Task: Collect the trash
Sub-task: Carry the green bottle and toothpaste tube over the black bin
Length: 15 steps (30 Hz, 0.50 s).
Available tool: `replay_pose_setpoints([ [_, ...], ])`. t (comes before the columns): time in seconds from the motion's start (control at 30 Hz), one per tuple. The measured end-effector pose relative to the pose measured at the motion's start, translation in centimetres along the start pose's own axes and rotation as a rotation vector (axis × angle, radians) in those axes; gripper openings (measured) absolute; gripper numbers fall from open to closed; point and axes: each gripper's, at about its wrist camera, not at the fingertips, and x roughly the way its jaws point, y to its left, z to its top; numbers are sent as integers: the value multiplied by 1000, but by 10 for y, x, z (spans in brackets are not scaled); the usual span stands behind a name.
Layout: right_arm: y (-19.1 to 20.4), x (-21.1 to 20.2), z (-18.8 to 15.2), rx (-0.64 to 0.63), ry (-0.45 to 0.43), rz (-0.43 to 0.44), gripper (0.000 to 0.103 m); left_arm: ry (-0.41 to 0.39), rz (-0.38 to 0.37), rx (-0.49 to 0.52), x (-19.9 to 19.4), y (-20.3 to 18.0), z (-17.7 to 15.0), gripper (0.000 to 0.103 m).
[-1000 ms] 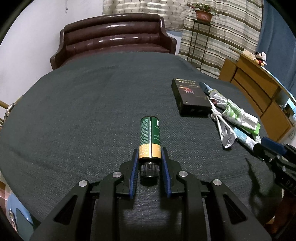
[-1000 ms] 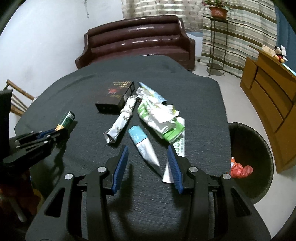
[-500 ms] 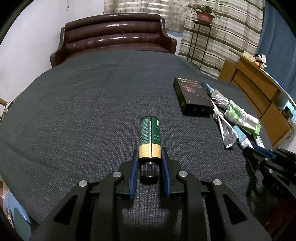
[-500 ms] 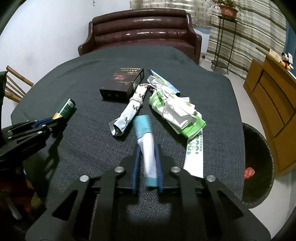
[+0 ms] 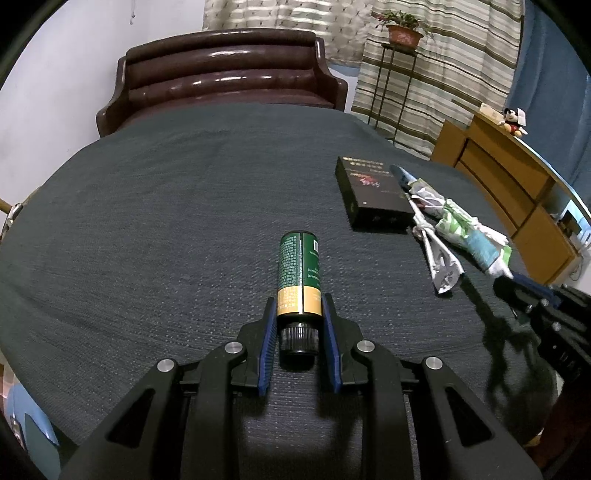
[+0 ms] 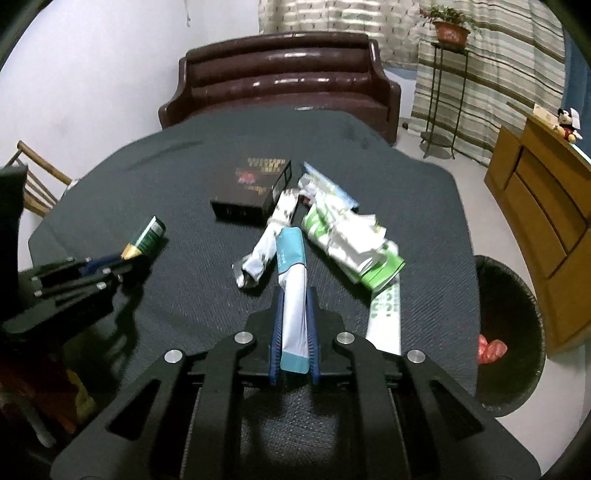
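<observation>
L gripper (image 5: 299, 314): angled down toward table, jaws clamped on neck end of green bottle (image 5: 300, 271), blue pads pressing gold label band either side; black cap sits betw. the fingers, bottle body lies on the cloth pointing away from cam.

R gripper (image 6: 294, 306): also tilted down, jaws closed tight on blue-white tube (image 6: 293, 291); flat crimped end nearest cam, teal end pointing away, overlapping the silver wrapper.

Table (image 5: 147, 221): dark grey woven cloth. Rest of trash in a cluster beyond R gripper: crumpled silver wrapper (image 6: 264, 251) just L of tube; green-white packet pile (image 6: 351, 240) just R; long white-green strip (image 6: 386, 314) near R finger. Black box (image 6: 251, 192) behind, touching the wrapper's far end.

Wicker bin (image 6: 517, 332) on floor off table's R edge, red item inside.

Far: brown sofa (image 5: 221, 85), striped curtain (image 5: 443, 74), plant stand (image 5: 402, 33), wooden cabinet (image 6: 546, 221).
</observation>
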Motion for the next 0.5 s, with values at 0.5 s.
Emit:
replay_pose_setpoints([
  [0.5,-70,-33,8,108,-109,-149,12,-70,-88,75,-17,-43,15,25],
])
